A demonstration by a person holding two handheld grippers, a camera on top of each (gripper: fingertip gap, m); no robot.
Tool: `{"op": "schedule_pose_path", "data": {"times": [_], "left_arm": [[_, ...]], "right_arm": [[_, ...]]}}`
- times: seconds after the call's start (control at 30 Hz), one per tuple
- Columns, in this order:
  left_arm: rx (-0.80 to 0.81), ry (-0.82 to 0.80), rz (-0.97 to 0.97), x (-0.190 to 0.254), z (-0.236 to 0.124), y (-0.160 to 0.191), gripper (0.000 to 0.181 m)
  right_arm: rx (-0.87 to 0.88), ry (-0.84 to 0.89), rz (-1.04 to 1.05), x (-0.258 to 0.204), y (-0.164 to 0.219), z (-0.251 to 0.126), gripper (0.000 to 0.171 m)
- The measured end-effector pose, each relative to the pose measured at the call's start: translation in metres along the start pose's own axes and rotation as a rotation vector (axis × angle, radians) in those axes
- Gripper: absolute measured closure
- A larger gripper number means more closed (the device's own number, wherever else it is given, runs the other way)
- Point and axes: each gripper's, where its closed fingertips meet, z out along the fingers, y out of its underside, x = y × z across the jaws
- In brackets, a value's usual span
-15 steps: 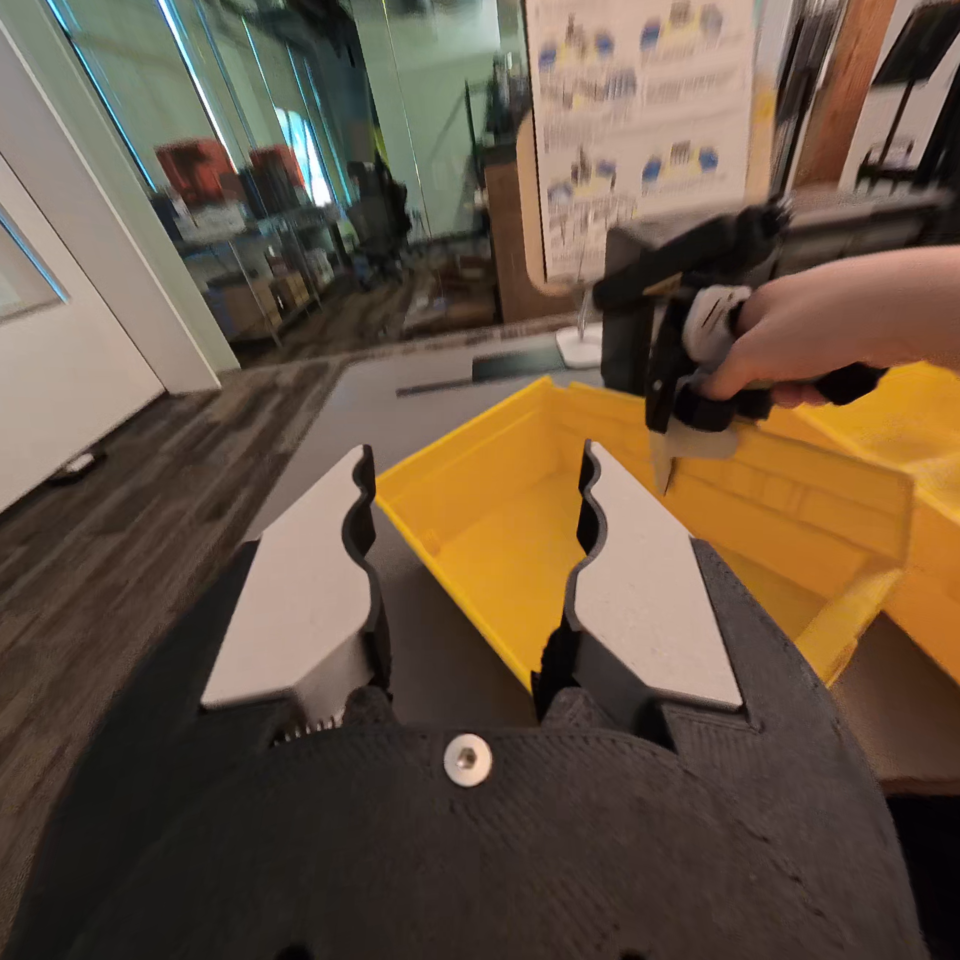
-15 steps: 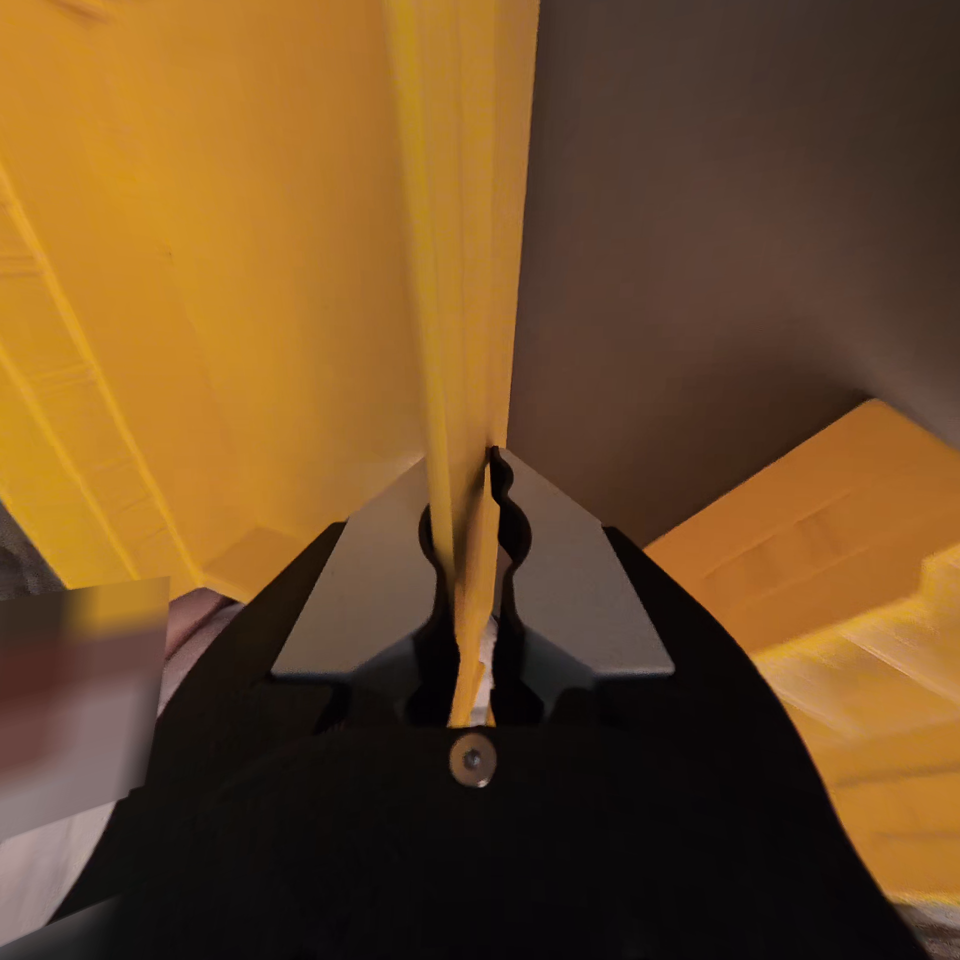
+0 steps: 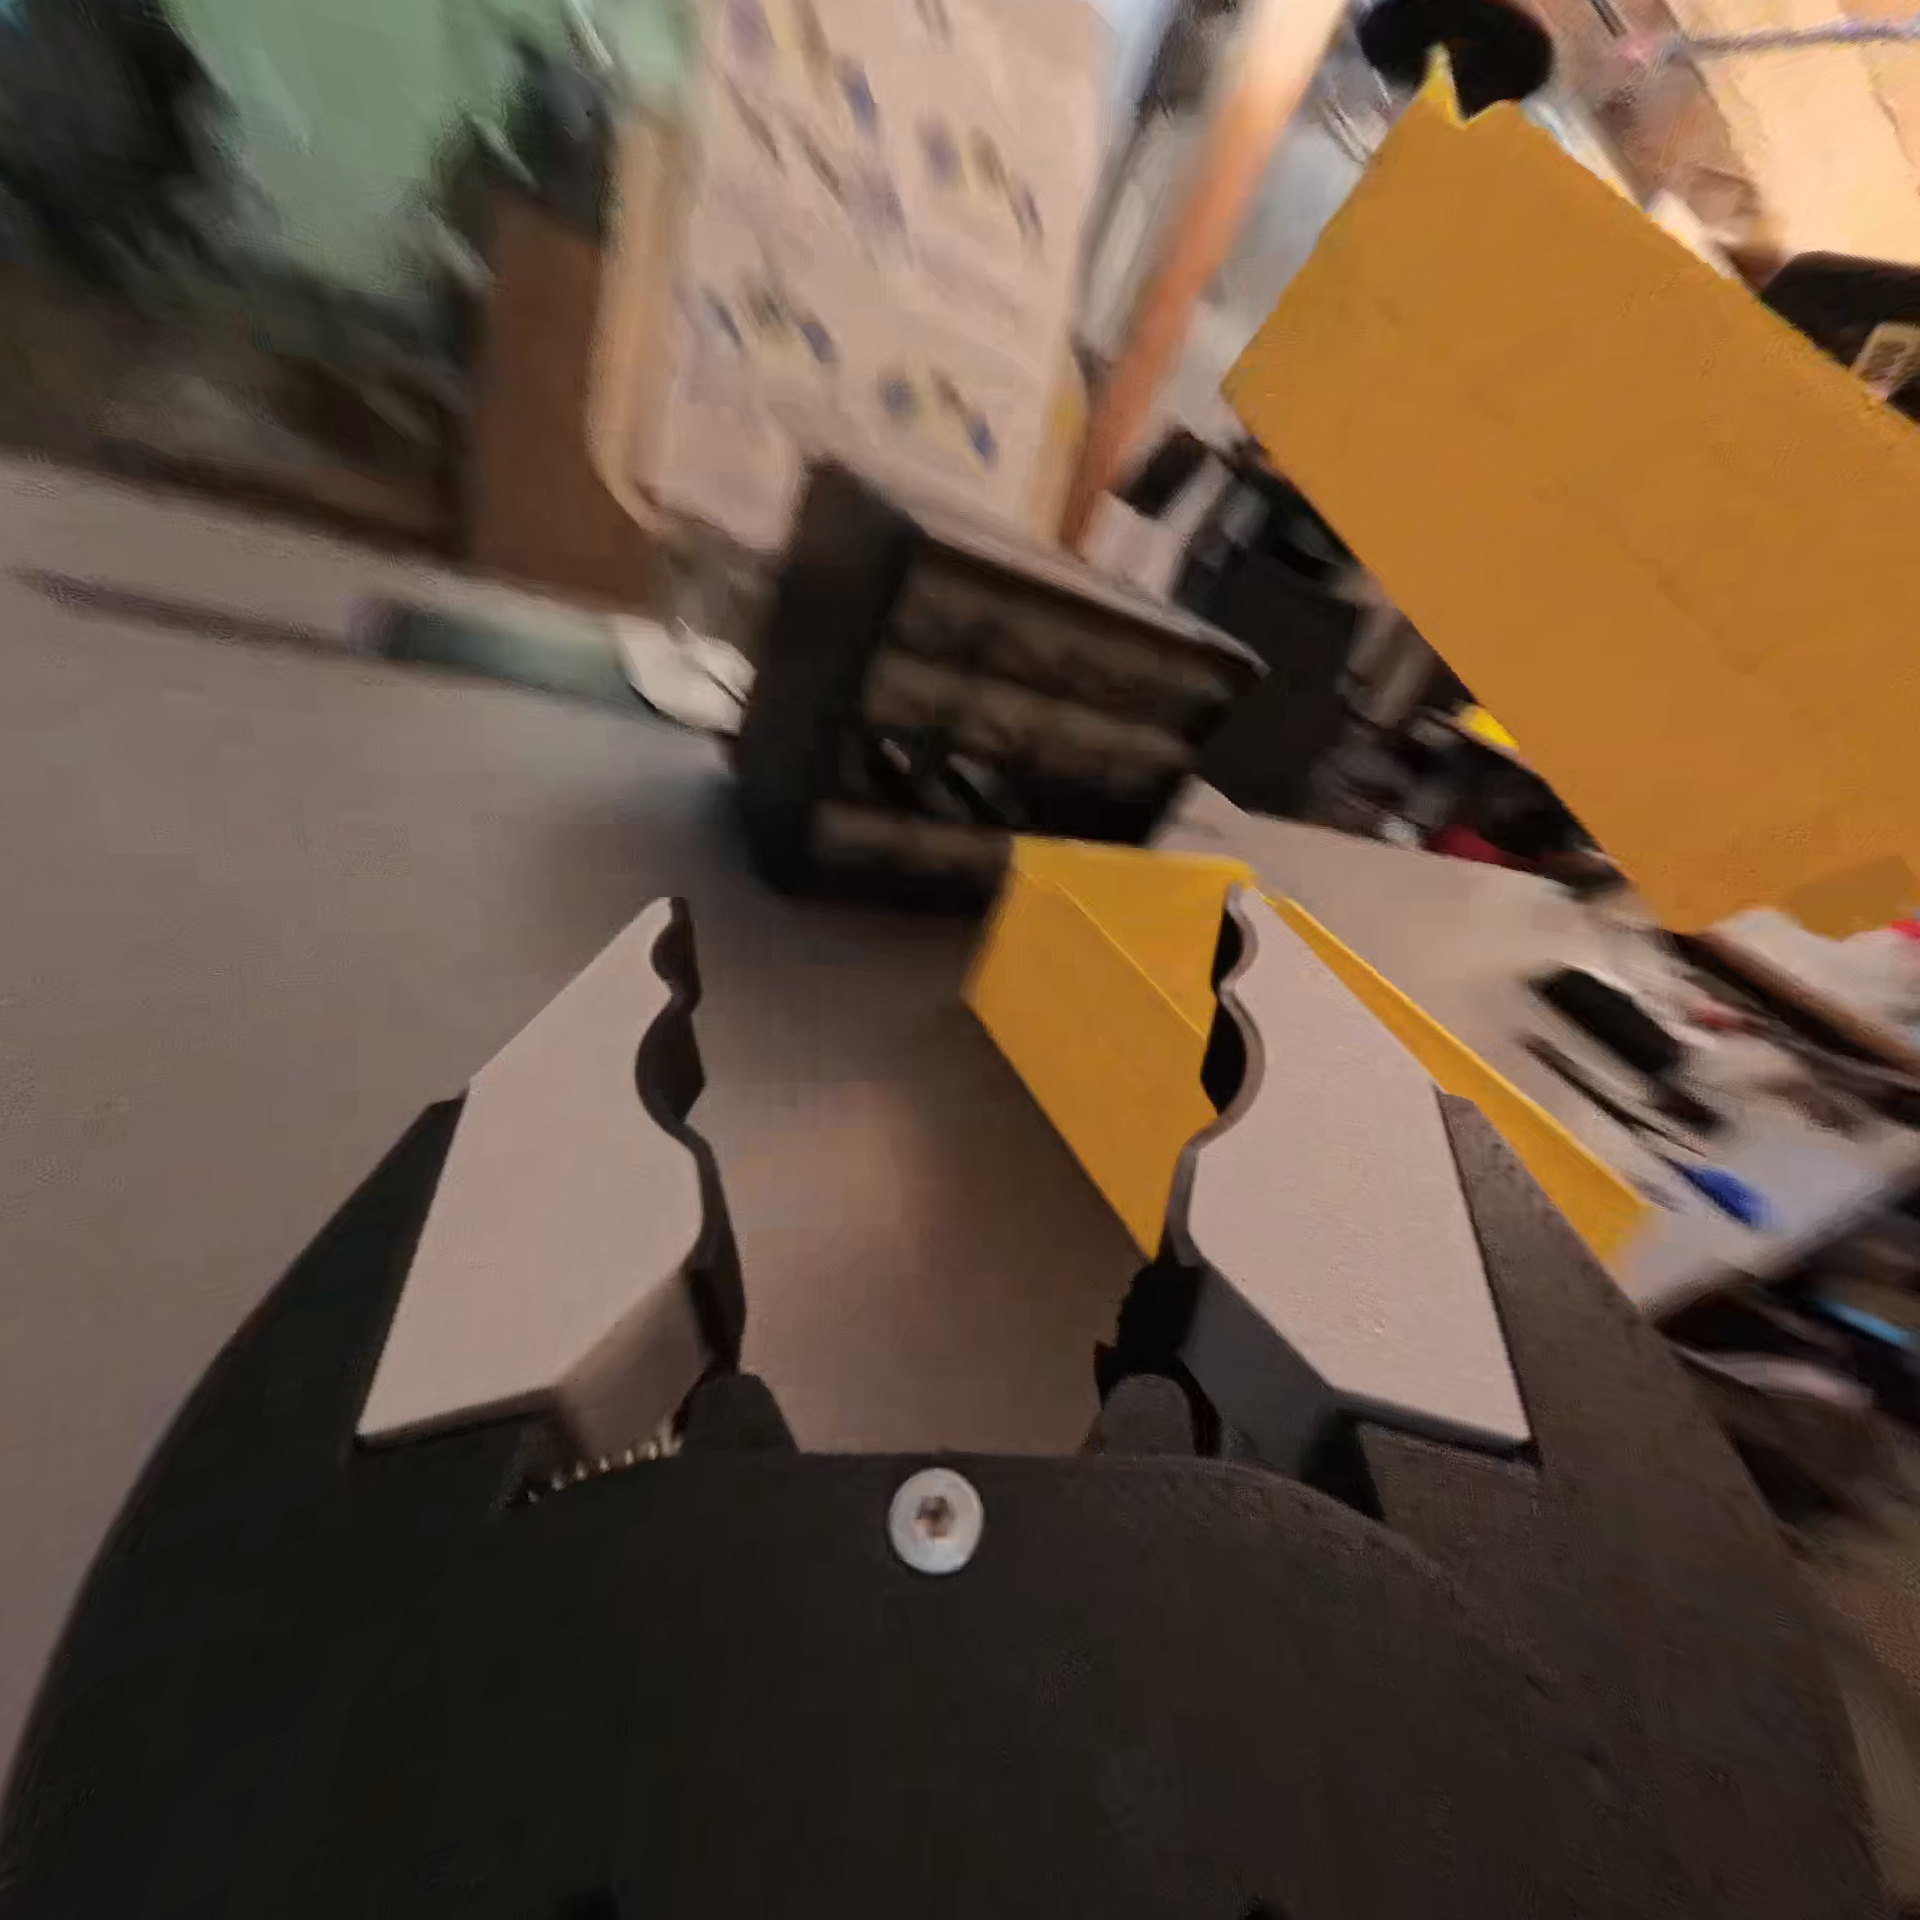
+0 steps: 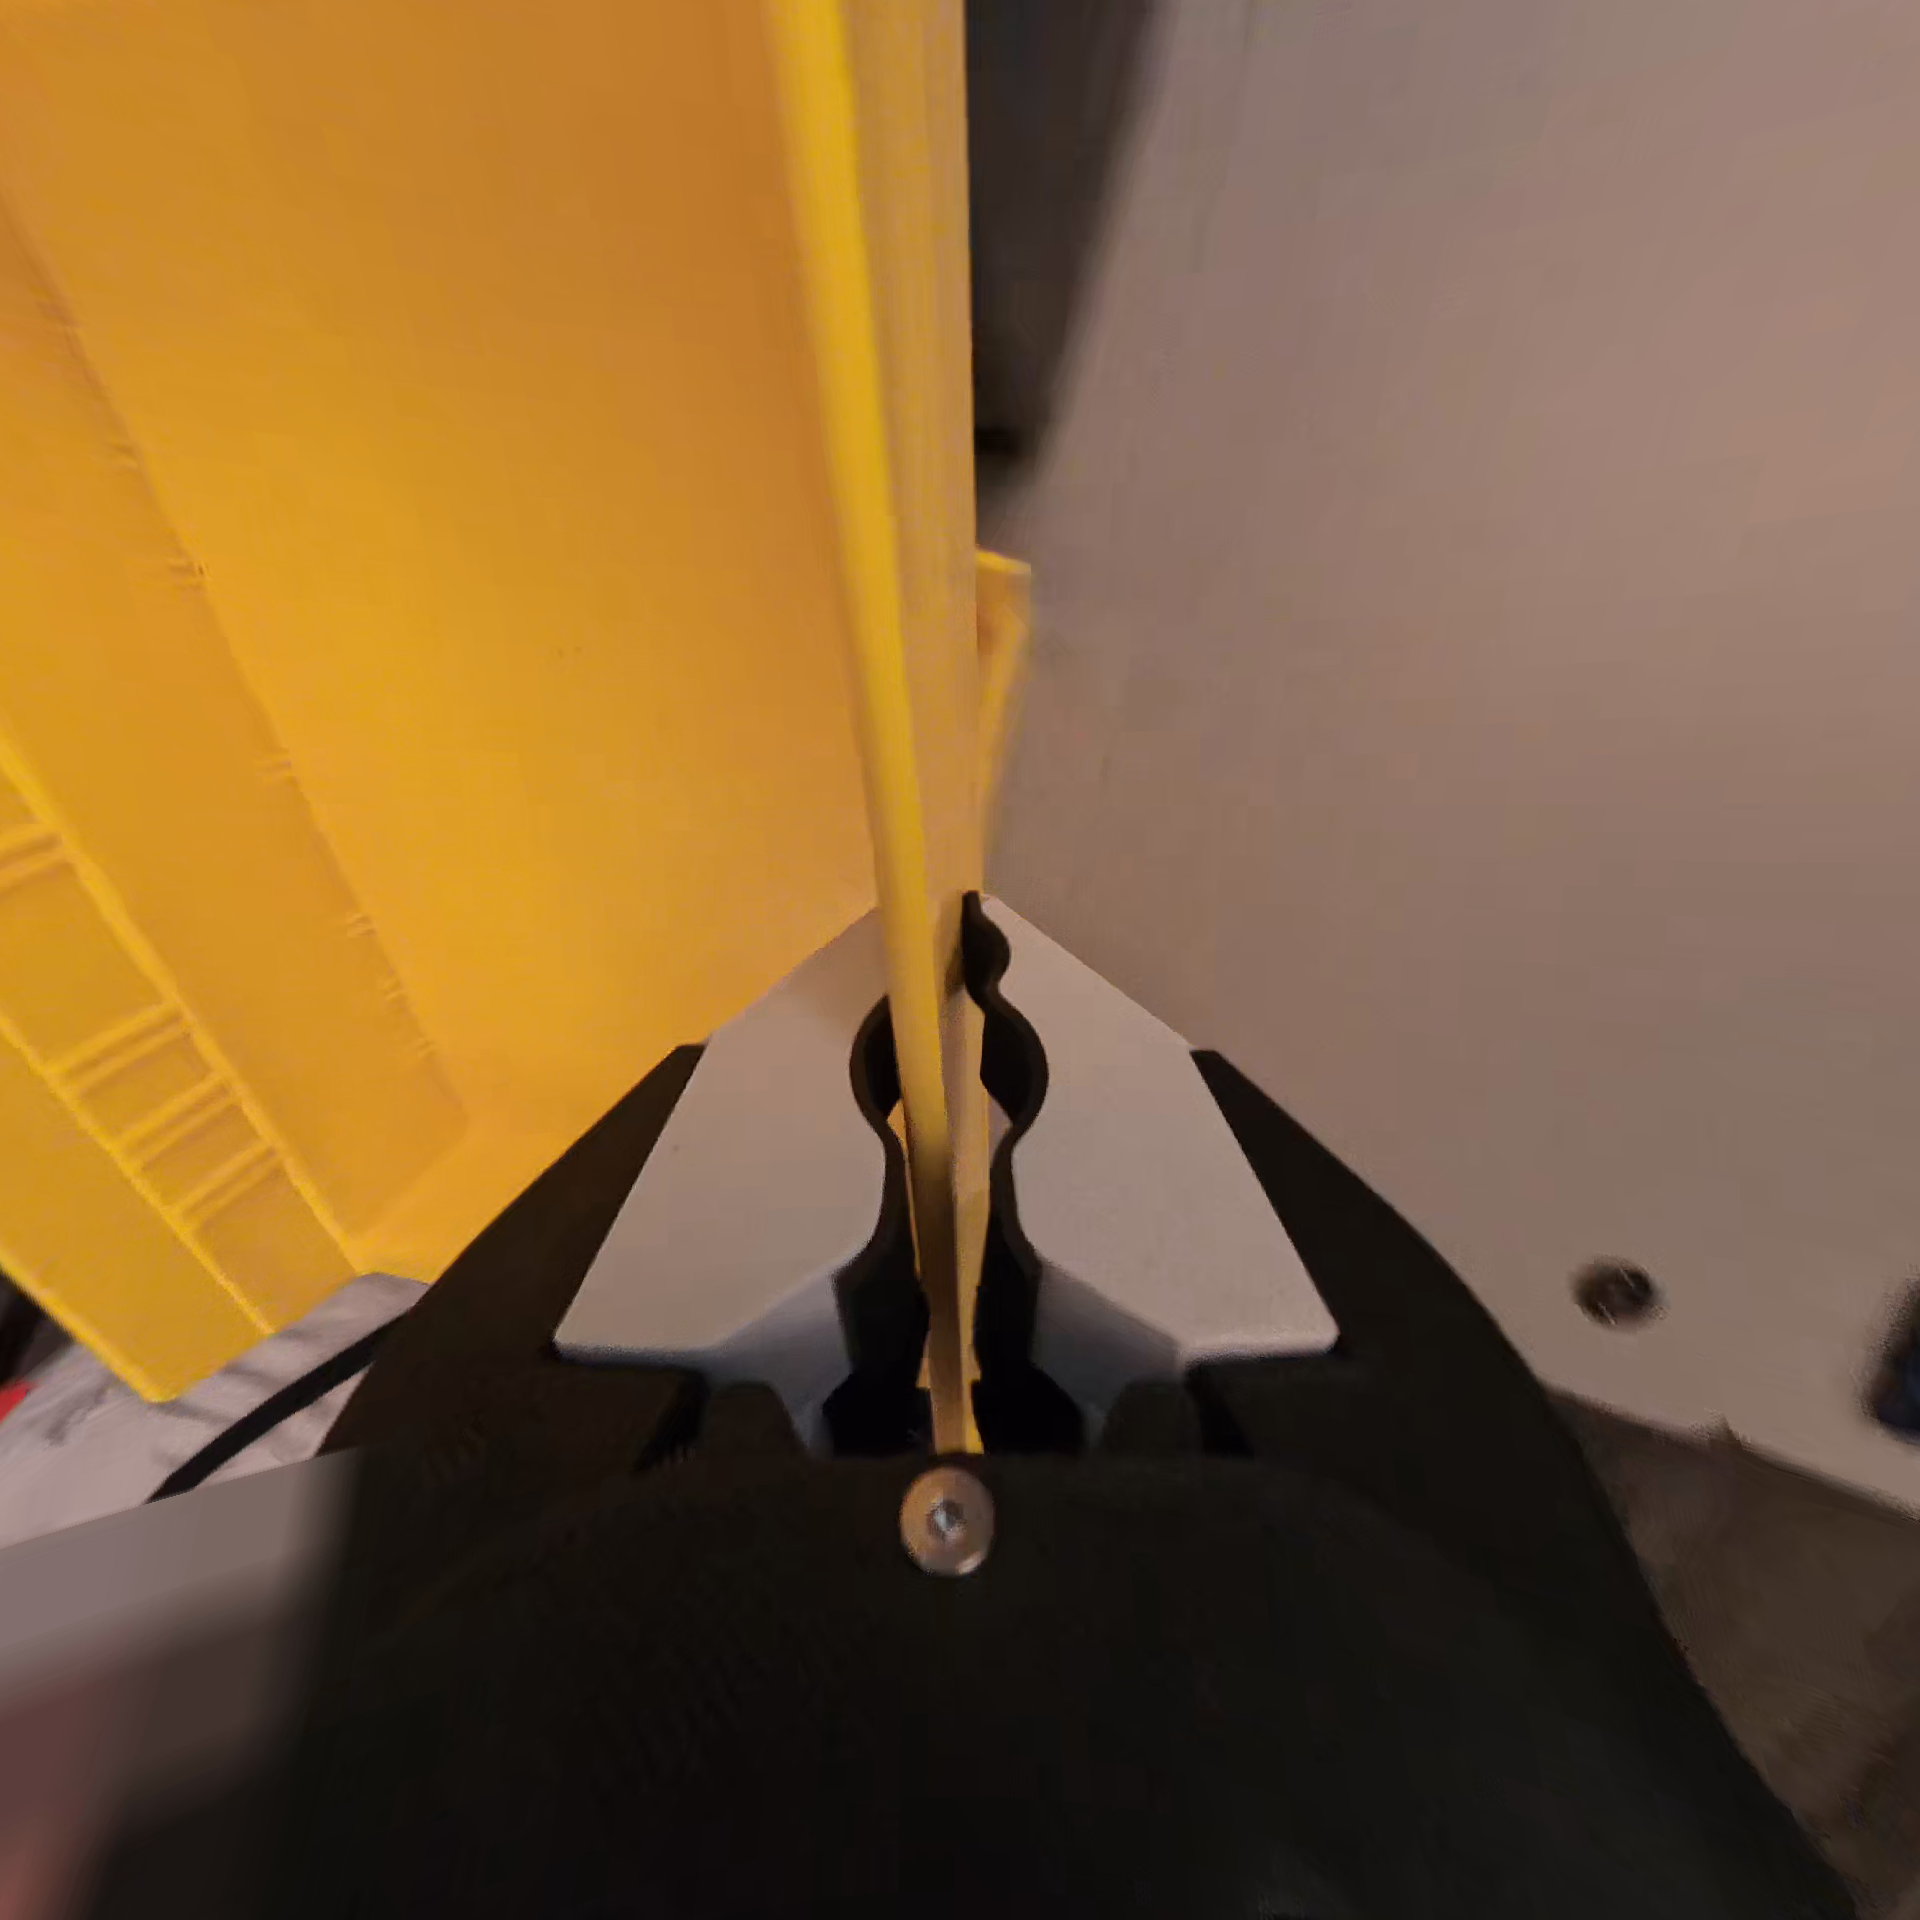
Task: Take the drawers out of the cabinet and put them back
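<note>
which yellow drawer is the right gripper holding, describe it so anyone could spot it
On the grey table stands a dark cabinet. One yellow drawer lies before it; the held drawer hangs tilted in the air, upper right. Only it has a wall pinched in the right gripper.

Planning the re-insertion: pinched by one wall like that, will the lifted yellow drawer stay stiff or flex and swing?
The yellow drawer probably stays stiff: its thin wall looks straight in the right hand-held gripper. Empty plastic, so likely light. Held at one edge and tilted in the air, it may pivot.
</note>
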Motion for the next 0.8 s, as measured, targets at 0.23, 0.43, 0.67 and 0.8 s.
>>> {"op": "schedule_pose_path", "data": {"times": [0.23,0.43,0.67,0.8], "left_arm": [[-0.356,0.19,-0.005,0.051,0.093,0.067,0.064],[-0.672,0.179,0.085,0.071,0.13,0.106,0.066],[-1.004,0.164,0.109,0.083,0.14,0.17,0.07],[-1.181,0.154,0.106,0.086,0.136,0.184,0.082]], "right_arm": [[-0.102,0.221,0.382,0.252,0.119,0.008,0.168],[-0.115,0.126,0.509,0.321,0.152,0.08,0.167],[-0.129,0.032,0.417,0.336,0.128,0.125,0.166],[-0.159,0.073,0.335,0.34,0.12,0.127,0.167]]}}
